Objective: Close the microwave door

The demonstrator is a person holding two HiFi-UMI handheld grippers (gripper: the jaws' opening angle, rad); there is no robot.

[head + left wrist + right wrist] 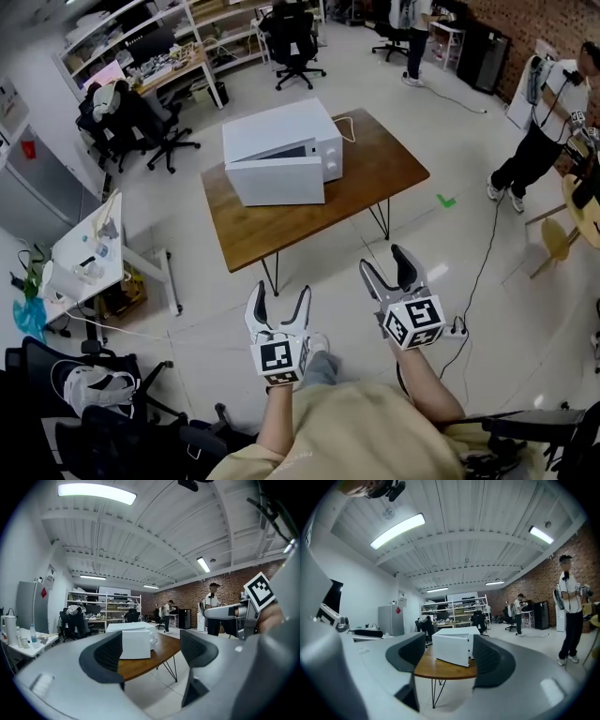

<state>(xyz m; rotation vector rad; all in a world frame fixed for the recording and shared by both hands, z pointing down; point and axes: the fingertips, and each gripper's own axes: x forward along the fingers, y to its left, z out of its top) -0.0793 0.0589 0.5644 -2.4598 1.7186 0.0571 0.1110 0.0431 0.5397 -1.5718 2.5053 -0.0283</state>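
White microwave [281, 129], upright on wooden table [375, 173], door [277, 182] swung open

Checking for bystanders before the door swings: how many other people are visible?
2. One person stands right of the wooden table, near the brick wall; a second person stands at the room's far end, only partly in the head view. Others may be hidden.

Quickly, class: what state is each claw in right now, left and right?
The left claw: open, holding nothing.
The right claw: open, holding nothing.
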